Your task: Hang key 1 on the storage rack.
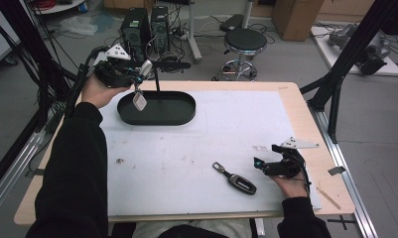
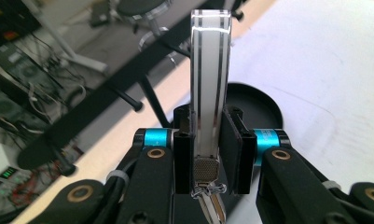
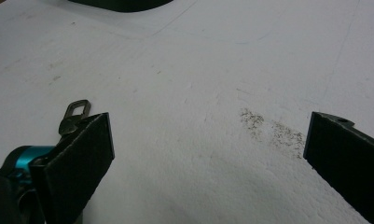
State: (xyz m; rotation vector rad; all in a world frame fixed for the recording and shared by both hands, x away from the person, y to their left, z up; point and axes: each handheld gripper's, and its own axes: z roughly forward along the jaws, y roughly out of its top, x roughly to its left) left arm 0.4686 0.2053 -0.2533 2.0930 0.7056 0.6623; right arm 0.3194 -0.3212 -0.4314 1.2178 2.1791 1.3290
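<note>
My left gripper point(image 1: 143, 69) is held above the table's far left corner, shut on a clear flat tag with dark stripes point(image 2: 211, 70). A small white tag point(image 1: 139, 101) dangles from it on a ring over the left end of the black oval tray point(image 1: 179, 115). A black car key fob point(image 1: 241, 183) with a metal loop point(image 3: 77, 111) lies on the white mat near the front. My right gripper point(image 1: 261, 166) rests just right of the fob, low over the mat, open and holding nothing.
A thin black stand with a horizontal bar point(image 1: 171, 65) rises from the tray's far side, close to the left gripper. A grey smudge point(image 3: 273, 130) marks the mat between the right jaws. Stool, computers and cables stand on the floor beyond the table.
</note>
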